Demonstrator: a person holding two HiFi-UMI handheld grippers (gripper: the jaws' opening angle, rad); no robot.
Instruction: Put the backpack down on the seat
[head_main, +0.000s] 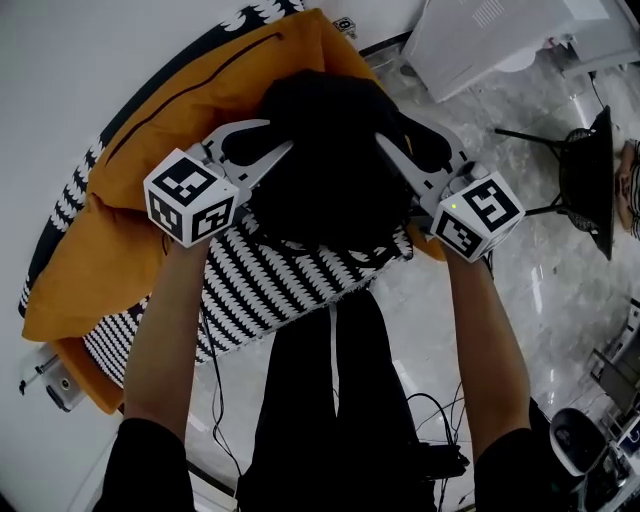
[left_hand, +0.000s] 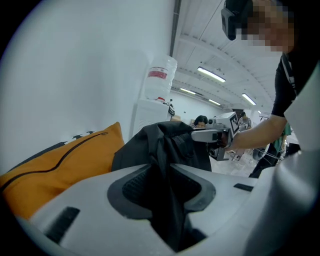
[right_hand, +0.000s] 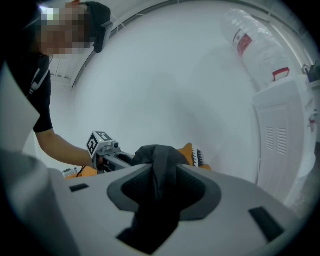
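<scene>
Starting at the seat's (head_main: 270, 295) left edge: cushion (head_main: 140, 170) propped along the back. On to the left gripper (head_main: 278, 138): released, jaws parted, with a fold of black fabric loose between the pads. Then the backpack (head_main: 330, 180) itself, slumped mid-seat toward the back edge, leaning on the cushion, apparently bearing its own weight. Over to the right gripper (head_main: 398, 135): likewise let go, jaws apart, with a strap draped through the gap. Looks like the release stage, the set-down all but done. To finish cleanly: open wide enough to clear fabric and strap, then draw both grippers back and outward together. Avoid snagging the strap and dragging the backpack toward the front edge. Worth checking for a settled, stable lean before pulling clear.
</scene>
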